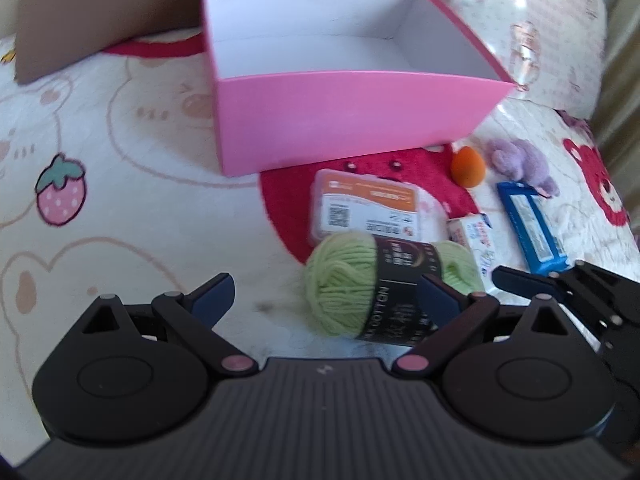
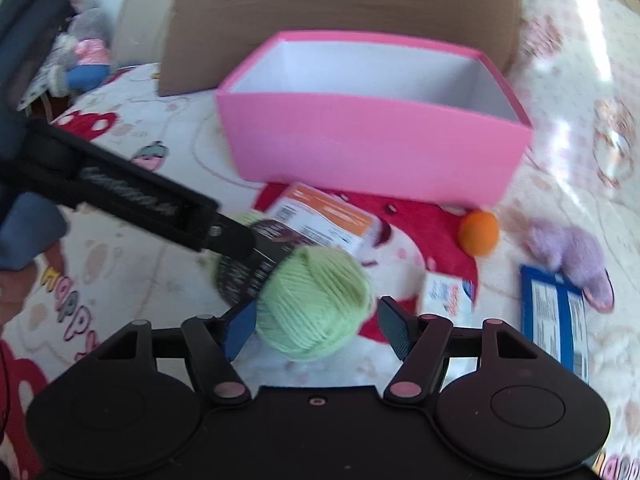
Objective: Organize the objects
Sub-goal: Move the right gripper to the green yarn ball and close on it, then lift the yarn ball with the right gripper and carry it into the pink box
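A cream quilted bedspread (image 1: 132, 184) printed with bears and strawberries covered the whole surface, with a brown cushion-like block (image 2: 320, 20) at its far edge; on it stood an open pink cardboard box (image 1: 344, 120) with a white interior, nothing visible inside. In front of the box lay an orange-labelled clear plastic case (image 1: 364, 208), a blue flat packet (image 1: 532, 224), a purple plush toy (image 1: 520, 164), a small white carton (image 1: 472, 236) and an orange egg-shaped sponge (image 1: 468, 166). The ball of light green yarn with a black paper band (image 2: 316, 304) lay nearest; the right gripper (image 2: 316, 330) stood spread wide around its end, the left finger just beside the wool; the left gripper (image 1: 324, 298) was likewise spread wide, the yarn lying by its right finger.
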`<state>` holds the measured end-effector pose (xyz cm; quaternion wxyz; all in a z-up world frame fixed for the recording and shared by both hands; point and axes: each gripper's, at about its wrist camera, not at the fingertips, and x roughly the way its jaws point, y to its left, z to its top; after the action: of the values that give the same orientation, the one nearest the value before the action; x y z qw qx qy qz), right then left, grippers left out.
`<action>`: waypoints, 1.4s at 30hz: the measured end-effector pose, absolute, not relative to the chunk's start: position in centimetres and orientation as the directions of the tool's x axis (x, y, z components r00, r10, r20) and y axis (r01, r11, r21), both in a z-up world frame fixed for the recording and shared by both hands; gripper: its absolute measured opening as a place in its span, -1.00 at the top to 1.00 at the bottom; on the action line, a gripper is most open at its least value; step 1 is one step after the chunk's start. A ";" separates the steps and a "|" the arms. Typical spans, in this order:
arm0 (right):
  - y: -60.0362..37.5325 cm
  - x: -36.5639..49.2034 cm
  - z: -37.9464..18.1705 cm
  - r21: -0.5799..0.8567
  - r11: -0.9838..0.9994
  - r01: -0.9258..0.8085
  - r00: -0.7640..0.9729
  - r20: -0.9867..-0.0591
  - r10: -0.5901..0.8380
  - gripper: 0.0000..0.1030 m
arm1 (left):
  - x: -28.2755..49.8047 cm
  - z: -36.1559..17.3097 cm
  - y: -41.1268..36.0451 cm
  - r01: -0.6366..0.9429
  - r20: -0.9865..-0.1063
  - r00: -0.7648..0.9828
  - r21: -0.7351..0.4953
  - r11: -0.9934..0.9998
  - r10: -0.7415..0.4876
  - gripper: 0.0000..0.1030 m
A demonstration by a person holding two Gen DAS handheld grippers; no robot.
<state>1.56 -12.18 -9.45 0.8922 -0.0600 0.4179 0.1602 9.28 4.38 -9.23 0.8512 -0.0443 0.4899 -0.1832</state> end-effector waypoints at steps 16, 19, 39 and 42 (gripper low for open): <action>-13.7 2.0 -10.5 0.183 0.945 -0.271 0.599 -0.736 0.315 -0.24 | 10.5 -9.8 3.1 0.436 -0.774 0.307 -0.403 0.805 -0.554 -0.28; -13.2 2.2 -10.5 0.162 0.948 -0.275 0.603 -0.738 0.301 -0.23 | 11.1 -10.3 3.5 0.399 -0.784 0.277 -0.433 0.808 -0.556 -0.28; -13.3 2.8 -11.4 0.190 0.938 -0.291 0.558 -0.763 0.328 -0.08 | 10.1 -11.6 2.7 0.359 -0.780 0.273 -0.460 0.812 -0.563 -0.24; -13.3 3.2 -12.2 0.167 0.955 -0.244 0.535 -0.798 0.276 -0.32 | 10.0 -11.7 2.6 0.332 -0.789 0.314 -0.430 0.839 -0.529 -0.27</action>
<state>3.22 -13.31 -12.15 0.8759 0.0175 0.4588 0.1484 9.97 2.61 -11.65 0.8049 -0.0943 0.5213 -0.2672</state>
